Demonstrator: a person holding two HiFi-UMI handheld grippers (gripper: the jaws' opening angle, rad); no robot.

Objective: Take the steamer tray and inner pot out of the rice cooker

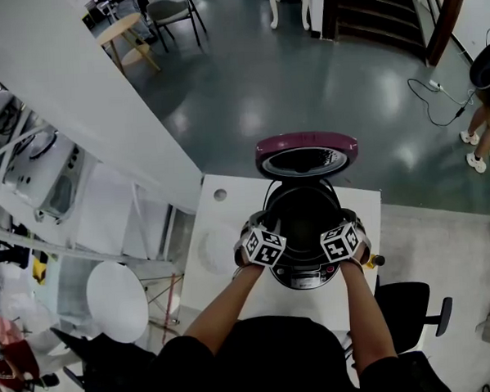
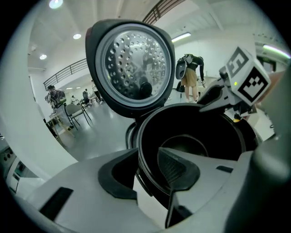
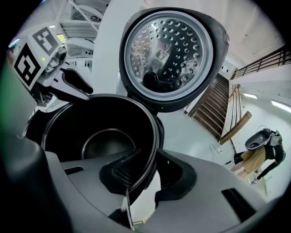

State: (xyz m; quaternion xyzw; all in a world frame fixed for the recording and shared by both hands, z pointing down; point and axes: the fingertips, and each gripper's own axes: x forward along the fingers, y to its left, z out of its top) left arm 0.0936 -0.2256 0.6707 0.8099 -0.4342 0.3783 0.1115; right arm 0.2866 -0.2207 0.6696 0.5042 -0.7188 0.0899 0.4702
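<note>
While the rice cooker (image 1: 306,276) stands on the table (image 1: 222,225) with its lid (image 1: 306,151) raised, the inner pot (image 2: 191,145) sits inside it, round, deep and black, between your 2 hands. Your left hand-held gripper (image 2: 145,175) straddles its left rim and your right hand-held gripper (image 3: 148,177) its right rim. Both are narrowly parted, 1 jaw inside and 1 outside, not pinching.

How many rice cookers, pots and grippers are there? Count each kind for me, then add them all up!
rice cooker: 1
pot: 1
grippers: 2, the left gripper and the right gripper
Total: 4
</note>
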